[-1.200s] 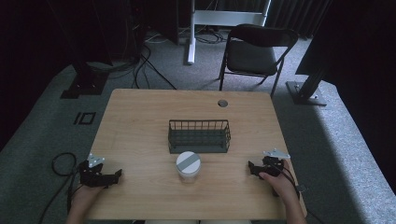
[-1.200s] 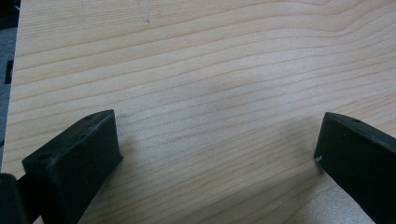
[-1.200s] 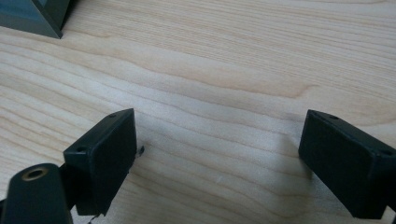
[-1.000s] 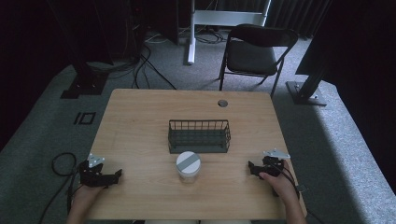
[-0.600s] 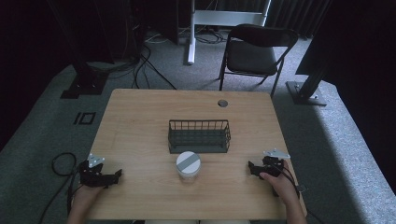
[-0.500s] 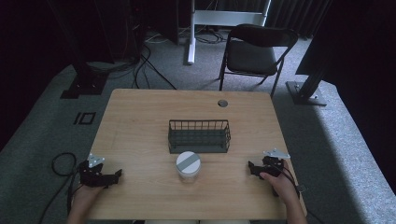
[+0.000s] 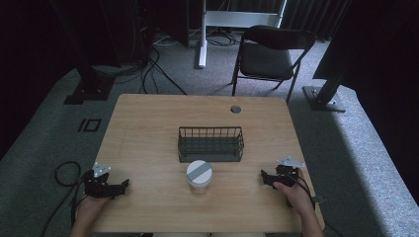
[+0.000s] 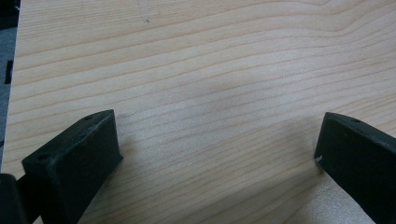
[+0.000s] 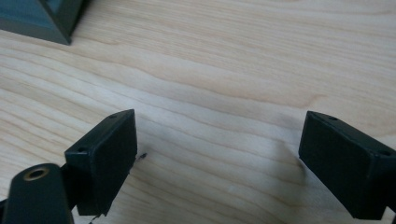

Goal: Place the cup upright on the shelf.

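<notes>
Resting at the surface's (image 7: 148, 128) near corners, two claws, left (image 7: 123, 184) and right (image 7: 264, 176), gape apart; one basket (image 7: 211, 144), one jar (image 7: 199, 176) mid-surface.

Under your jaws: table (image 7: 148, 133), pale wood, matt, fine grain, smooth. Left gripper (image 8: 217, 154) and right gripper (image 9: 219, 158): black matt plastic, jaws wide apart. Ahead of the jaws: basket (image 7: 211, 143), dark wire metal; jar (image 7: 199, 176), clear-looking body, white lid with grey stripe.

Left gripper (image 7: 121, 183) and right gripper (image 7: 264, 177) both hand-held, jaws spread wide
</notes>
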